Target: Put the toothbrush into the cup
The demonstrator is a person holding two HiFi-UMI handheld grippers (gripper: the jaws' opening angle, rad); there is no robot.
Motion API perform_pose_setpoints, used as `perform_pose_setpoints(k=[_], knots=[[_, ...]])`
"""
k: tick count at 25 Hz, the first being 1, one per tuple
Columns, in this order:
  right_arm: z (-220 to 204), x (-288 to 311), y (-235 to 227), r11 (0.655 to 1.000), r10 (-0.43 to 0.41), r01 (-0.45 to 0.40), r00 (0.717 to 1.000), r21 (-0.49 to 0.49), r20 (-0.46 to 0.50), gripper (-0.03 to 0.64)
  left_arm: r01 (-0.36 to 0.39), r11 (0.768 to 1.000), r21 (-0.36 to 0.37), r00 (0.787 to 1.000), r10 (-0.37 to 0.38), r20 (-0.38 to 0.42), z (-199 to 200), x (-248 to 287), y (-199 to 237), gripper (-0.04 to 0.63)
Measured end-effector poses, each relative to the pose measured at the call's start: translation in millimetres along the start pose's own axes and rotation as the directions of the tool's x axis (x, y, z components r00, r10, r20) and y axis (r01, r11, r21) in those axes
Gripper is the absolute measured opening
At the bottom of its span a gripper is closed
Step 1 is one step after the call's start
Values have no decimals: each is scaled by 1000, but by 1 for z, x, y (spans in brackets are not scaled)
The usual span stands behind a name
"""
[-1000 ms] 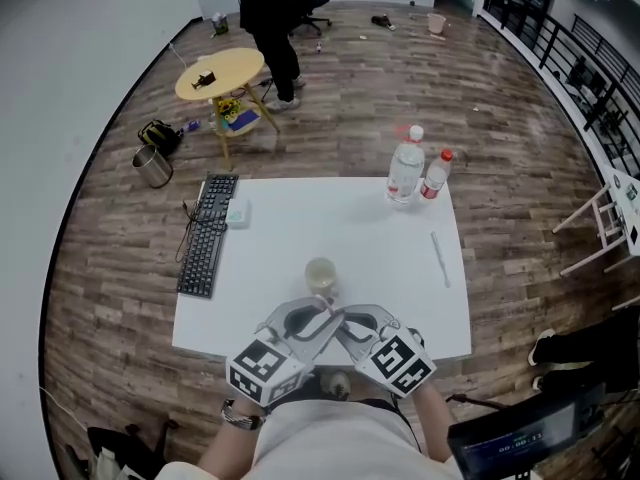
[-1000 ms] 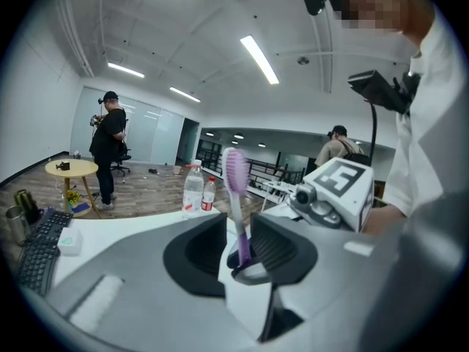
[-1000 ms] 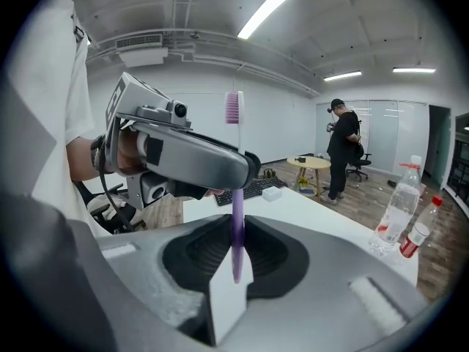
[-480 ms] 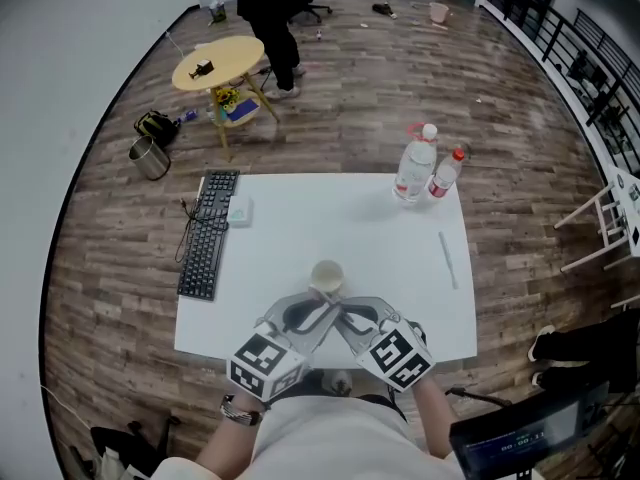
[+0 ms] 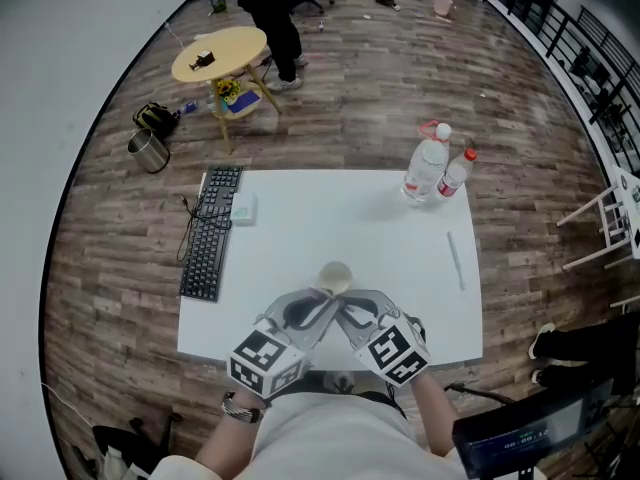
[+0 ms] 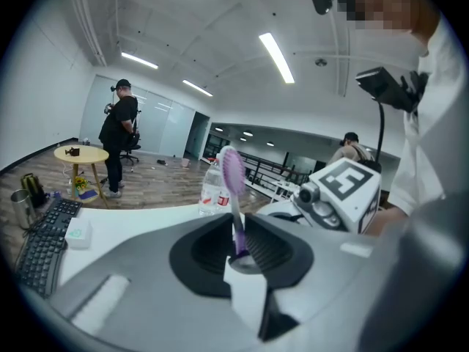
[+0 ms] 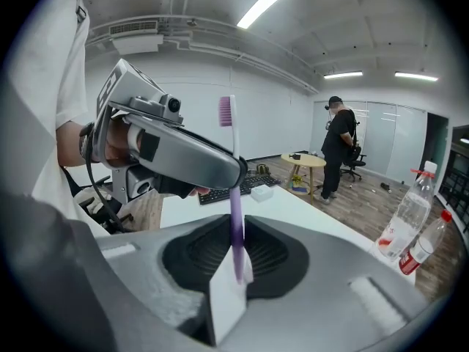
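person at white table (image 5: pixel 300 218), two grippers meeting tip to tip near its front edge. right gripper (image 7: pixel 236 266) clamped on purple handle of toothbrush (image 6: pixel 233 178), brush upright, bristle head on top. left gripper (image 6: pixel 239 259), jaws just closing, pinches same toothbrush higher up the stem. cup (image 5: pixel 334 277) upright on table just beyond both tips, apart from brush. two water bottles (image 5: pixel 437 166) well beyond, off to right

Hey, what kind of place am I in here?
Probably an open office or lab: a white table with a keyboard, an office chair by glass partitions, and long strip lights on the ceiling.
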State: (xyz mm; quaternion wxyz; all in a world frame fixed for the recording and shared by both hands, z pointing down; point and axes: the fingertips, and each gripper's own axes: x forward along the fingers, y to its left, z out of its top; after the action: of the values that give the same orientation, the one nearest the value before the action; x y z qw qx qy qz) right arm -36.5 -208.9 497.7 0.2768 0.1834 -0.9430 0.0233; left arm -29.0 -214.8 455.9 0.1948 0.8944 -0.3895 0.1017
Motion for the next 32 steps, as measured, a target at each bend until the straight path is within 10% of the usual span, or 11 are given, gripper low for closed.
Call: perform_pose_setpoints(k=[32], knots=[[-43, 60, -16, 999, 30, -37, 981, -31, -192, 55, -24, 987, -161, 999, 17, -50, -50, 24, 52, 51]])
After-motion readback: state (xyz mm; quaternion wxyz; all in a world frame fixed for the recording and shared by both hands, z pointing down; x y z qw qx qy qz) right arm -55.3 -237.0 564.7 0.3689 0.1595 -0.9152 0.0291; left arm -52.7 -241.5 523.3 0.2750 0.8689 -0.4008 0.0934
